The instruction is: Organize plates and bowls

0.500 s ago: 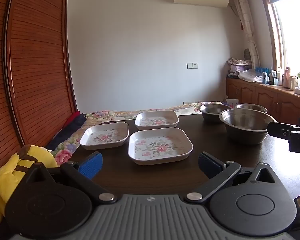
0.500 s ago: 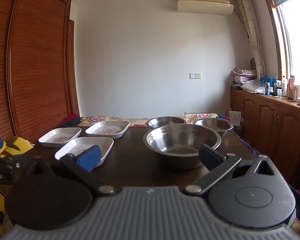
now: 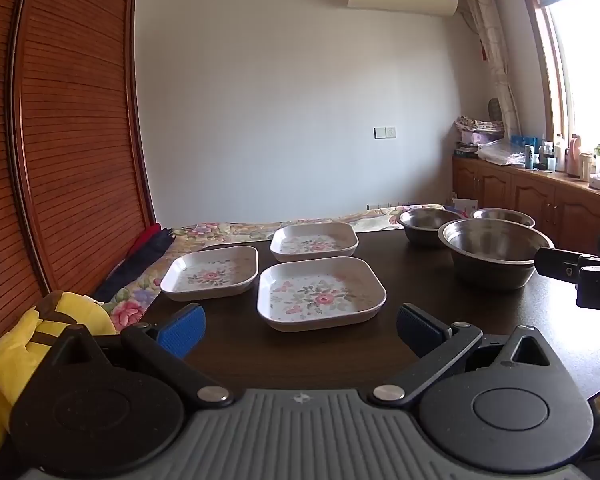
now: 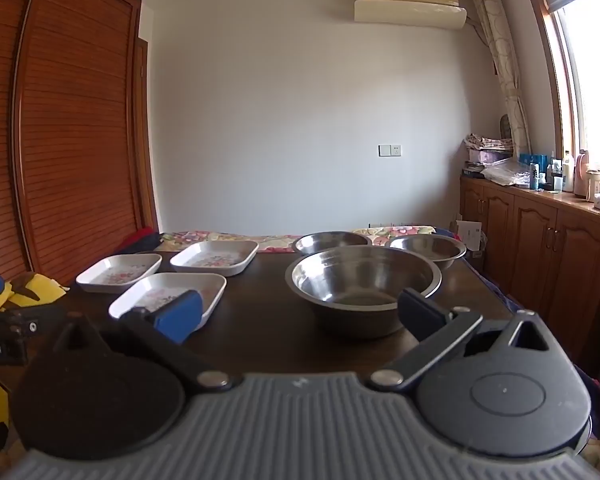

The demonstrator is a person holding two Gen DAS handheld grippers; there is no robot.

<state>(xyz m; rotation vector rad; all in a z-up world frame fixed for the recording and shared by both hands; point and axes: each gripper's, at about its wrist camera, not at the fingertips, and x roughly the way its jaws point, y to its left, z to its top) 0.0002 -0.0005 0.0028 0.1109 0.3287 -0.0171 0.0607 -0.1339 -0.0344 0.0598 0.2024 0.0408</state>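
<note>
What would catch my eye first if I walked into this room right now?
Probably the dark table, laid with three square floral plates on its left half and three steel bowls on the right, the largest steel bowl nearest. Next, the two hand-held grippers: the left gripper faces the plates, the right gripper faces the bowls, both with jaws open and empty.

Daylight glare from window [image 3: 588, 80] at right, dim room, fisheye-bent edges

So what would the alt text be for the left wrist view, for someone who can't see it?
Three square floral plates and three steel bowls sit apart on a dark table, seen past the open left gripper holding nothing. The right gripper pokes in at the right edge; a yellow plush toy lies left.
</note>
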